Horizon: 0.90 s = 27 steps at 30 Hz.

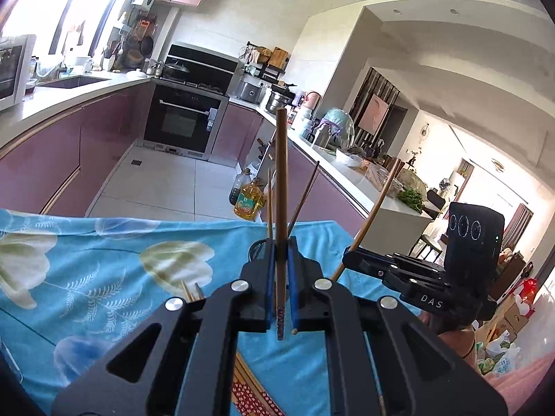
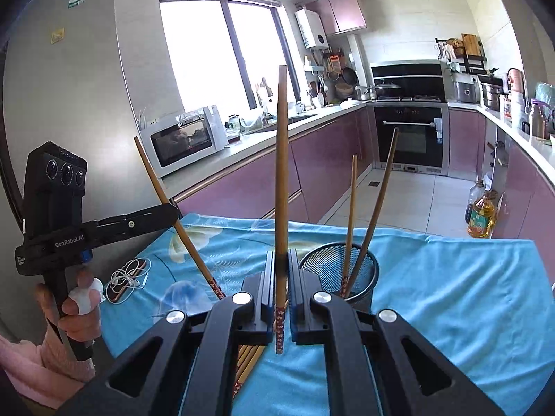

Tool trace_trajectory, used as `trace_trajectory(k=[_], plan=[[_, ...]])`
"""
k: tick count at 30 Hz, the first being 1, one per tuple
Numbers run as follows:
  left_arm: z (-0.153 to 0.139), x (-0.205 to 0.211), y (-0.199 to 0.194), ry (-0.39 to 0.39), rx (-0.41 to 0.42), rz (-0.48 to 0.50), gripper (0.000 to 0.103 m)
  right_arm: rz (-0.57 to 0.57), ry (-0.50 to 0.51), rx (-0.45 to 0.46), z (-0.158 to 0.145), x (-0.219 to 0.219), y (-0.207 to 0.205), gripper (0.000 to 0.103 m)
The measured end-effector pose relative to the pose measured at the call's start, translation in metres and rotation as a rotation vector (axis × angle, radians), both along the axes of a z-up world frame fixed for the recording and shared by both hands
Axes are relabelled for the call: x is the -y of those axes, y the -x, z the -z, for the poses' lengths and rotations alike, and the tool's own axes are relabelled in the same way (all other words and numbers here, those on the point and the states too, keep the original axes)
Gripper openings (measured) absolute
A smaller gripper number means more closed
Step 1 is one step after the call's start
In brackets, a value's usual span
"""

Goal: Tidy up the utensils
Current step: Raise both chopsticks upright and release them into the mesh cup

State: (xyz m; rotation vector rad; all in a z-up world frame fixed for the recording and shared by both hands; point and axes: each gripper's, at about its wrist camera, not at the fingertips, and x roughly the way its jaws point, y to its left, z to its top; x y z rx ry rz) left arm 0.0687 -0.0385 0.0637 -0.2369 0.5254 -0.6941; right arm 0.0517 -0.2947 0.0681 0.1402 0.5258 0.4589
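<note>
Right wrist: chopstick (image 2: 281, 187) upright, clamped in right gripper (image 2: 281, 270).

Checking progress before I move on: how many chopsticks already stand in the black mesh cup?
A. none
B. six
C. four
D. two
D. The right wrist view shows two chopsticks leaning in the black mesh cup on the blue cloth, while the left gripper and right gripper each clamp one more.
</note>
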Motion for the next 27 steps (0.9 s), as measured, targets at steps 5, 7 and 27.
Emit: trace_trajectory(k=[5, 7, 27], plan=[[-0.019, 0.021, -0.013, -0.011, 0.059, 0.008, 0.007, 0.029, 0.005, 0.045, -0.017, 0.010, -0.006, 0.006], [-0.025, 0.028, -0.019, -0.021, 0.076, 0.006, 0.007, 0.044, 0.009, 0.062, -0.023, 0.013, -0.009, 0.006], [0.013, 0.093, -0.066, -0.276, 0.003, 0.045, 0.007, 0.097, 0.077, -0.064, 0.017, 0.013, -0.069, 0.006]])
